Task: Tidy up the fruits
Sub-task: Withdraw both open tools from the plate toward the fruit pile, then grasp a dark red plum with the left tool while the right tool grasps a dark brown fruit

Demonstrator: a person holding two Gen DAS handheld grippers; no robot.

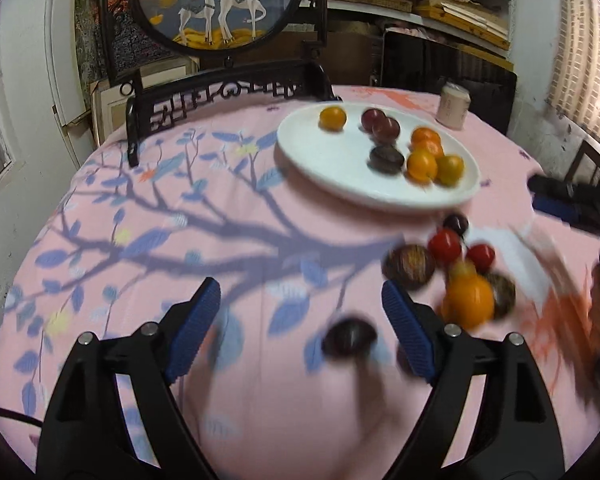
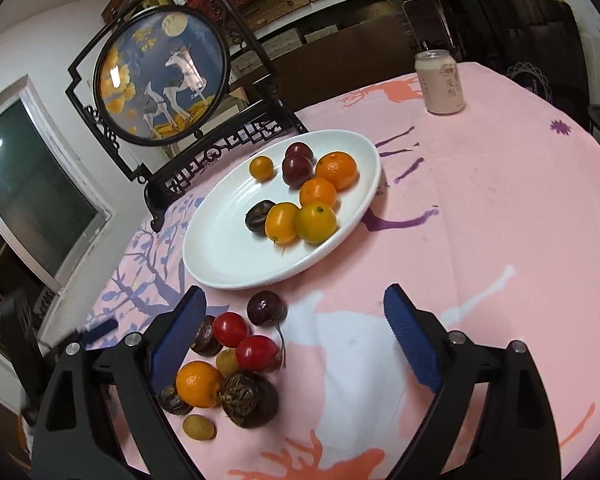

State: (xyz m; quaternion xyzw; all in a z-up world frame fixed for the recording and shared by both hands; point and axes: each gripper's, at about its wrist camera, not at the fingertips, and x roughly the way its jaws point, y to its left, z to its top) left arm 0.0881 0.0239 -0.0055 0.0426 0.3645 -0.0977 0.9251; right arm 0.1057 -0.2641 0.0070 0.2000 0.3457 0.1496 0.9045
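A: Fruits [image 2: 308, 196] are sitting in two groups. Eight are lying on the white plate [image 2: 220, 256], toward the far side of the table [image 2: 500, 208]: four orange citrus, one small orange one, two plums, one dark chestnut-like piece.

B: And the loose pile [image 2: 228, 364]?

A: It is resting on the pink cloth just beside the plate's near rim. I am counting two red tomatoes [image 2: 244, 340], a dark cherry [image 2: 266, 308], one orange [image 2: 198, 384], several brown nut-like pieces and two small yellowish ones. Some are hidden behind the gripper finger, so the count is approximate.

B: Tongs?

A: The right gripper [image 2: 296, 340] is standing wide open, nothing between the pads; its left finger is overlapping the pile's edge in view. The left gripper [image 1: 302, 328] is also spread open. A dark fruit [image 1: 348, 338] is lying on the cloth between its fingers, blurred, and the pads are not pressing on it.

B: Progress?

A: I am judging it roughly halfway. The plate is filling, but about as many pieces are waiting on the cloth, plus that stray dark one nearer the table's front edge.

B: Anything else on the table?

A: A pink can [image 2: 440, 82] is standing near the far edge, and a framed deer screen [image 2: 160, 76] is standing at the far left edge. Neither is interfering.
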